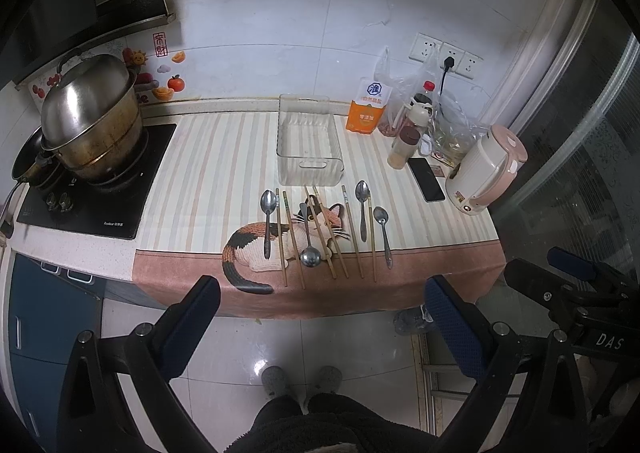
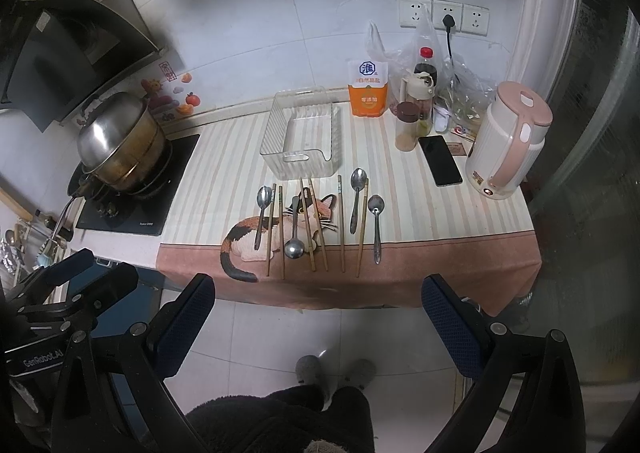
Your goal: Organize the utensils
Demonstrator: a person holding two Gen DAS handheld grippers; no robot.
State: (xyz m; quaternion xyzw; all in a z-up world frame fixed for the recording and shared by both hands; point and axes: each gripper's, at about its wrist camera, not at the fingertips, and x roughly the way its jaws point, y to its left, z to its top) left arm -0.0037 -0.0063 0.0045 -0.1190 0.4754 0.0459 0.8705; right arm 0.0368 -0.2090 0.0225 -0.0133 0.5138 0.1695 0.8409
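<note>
my left claw (image 1: 320, 317) hangs over the floor short of the counter edge, its two blue-padded fingers (image 1: 192, 317) spread wide with nothing between them. my right claw (image 2: 318, 313) hangs the same way, released, fingers parted and bare; it also shows at the 4 o'clock edge of the left view.

the utensils lie in a loose row on the striped cat-print mat (image 1: 208, 189), at 12 o'clock from both claws. from 9 toward 3 o'clock: a spoon (image 1: 268, 221) bowl-up, two chopsticks (image 1: 291, 239) beside it, a ladle-like spoon (image 1: 309, 241) with its round bowl toward me, a crossed pair of chopsticks (image 1: 326, 233) touching it, another chopstick (image 1: 352, 231), a spoon (image 1: 362, 209) bowl-up with a chopstick (image 1: 372, 237) touching its side, then a last spoon (image 1: 383, 233).

the clear plastic bin (image 1: 310, 169) stands just beyond the row at 12 o'clock, nothing visible in it. at 2 o'clock sit a phone (image 1: 426, 179) and a pink kettle (image 1: 486, 169); at 10 o'clock a steel pot (image 1: 92, 117) sits on the stove.
</note>
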